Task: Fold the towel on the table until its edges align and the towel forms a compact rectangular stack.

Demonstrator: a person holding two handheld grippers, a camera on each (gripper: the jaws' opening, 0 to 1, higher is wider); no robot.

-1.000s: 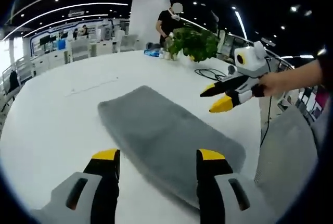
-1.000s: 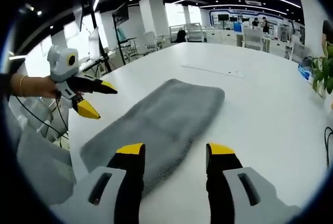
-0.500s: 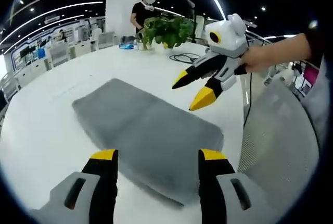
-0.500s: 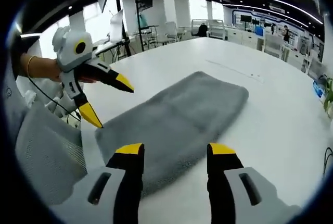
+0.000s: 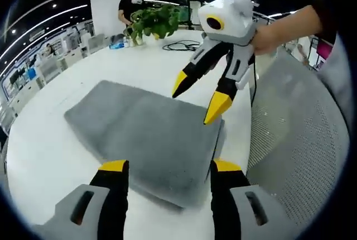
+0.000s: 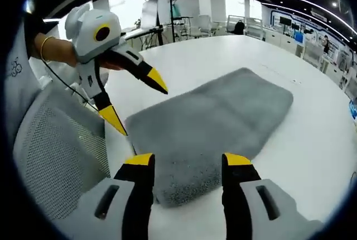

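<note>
A grey towel (image 5: 134,123) lies flat on the white table (image 5: 44,156), folded into a long rectangle. My left gripper (image 5: 168,167) is open just above the towel's near short end, nothing between its jaws. The right gripper (image 5: 196,99), held by a hand, reaches in from the right with its jaws spread over the towel's near right corner. In the right gripper view the towel (image 6: 223,111) stretches away, and my right gripper (image 6: 188,161) stands open over its near edge. There the left gripper (image 6: 138,105) is open beside the towel's near left corner.
A grey mesh chair back (image 5: 295,139) stands close to the table edge, also visible as the chair (image 6: 61,156) at the left. At the far end stand a potted plant (image 5: 156,19), a black cable (image 5: 184,44) and a person (image 5: 131,5).
Both grippers have drawn closer to each other and to the towel's near end, each looming larger in the other's view. The towel itself lies as before.
</note>
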